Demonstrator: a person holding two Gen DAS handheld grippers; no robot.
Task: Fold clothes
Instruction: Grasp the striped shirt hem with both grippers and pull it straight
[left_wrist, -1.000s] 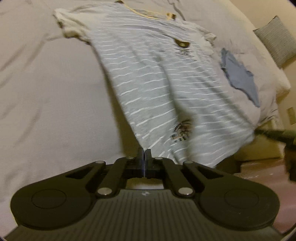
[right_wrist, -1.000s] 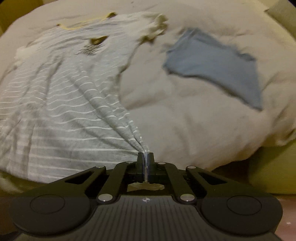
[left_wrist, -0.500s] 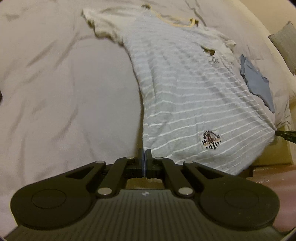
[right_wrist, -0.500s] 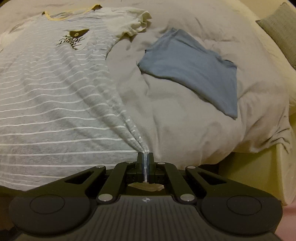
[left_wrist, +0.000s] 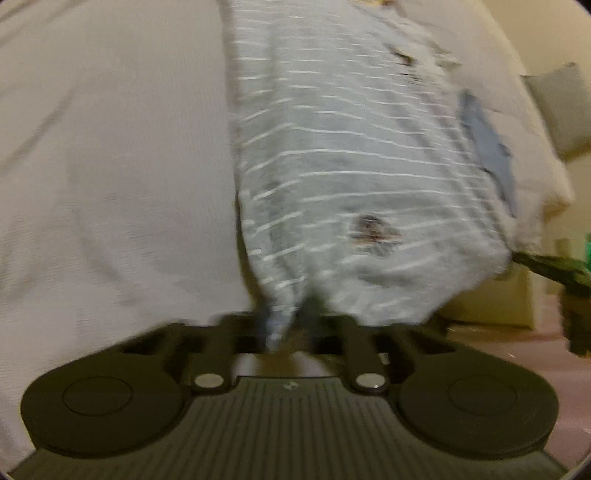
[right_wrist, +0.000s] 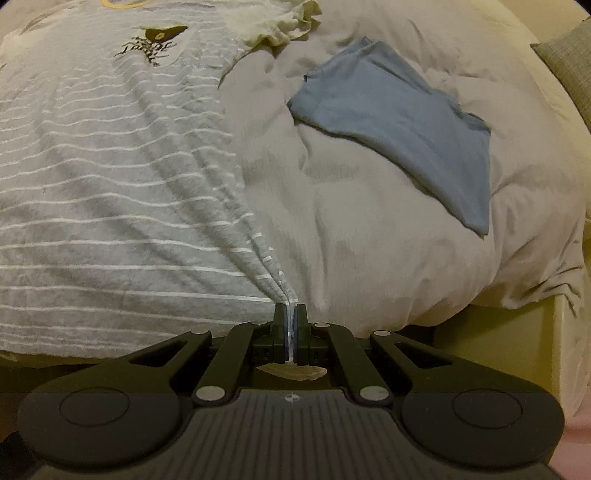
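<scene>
- One grey T-shirt with thin white stripes (right_wrist: 110, 177) lies spread face up on the bed, its yellow-trimmed collar at the far end and its hem at the near edge of the mattress.
- The right tongs (right_wrist: 290, 325) are closed on the near right corner of the hem; the cloth gathers into tight pleats that run straight into the pinched tips.
- The left tongs (left_wrist: 286, 334) sit at the near left part of the hem, where a bunch of striped fabric (left_wrist: 332, 155) drops between the fingers. The view is blurred by motion, and whether the fingers are pressed on the cloth or parted around it I cannot tell.
- Two printed marks show on the shirt: a dark emblem near the chest (right_wrist: 157, 40) and a small round patch near the hem (left_wrist: 373, 229).
- One folded blue garment (right_wrist: 399, 122) lies on the bed to the right of the shirt, apart from it.
- The bed is covered by a rumpled beige duvet (right_wrist: 351, 229).
- One grey pillow (left_wrist: 561, 107) sits at the far right.
</scene>
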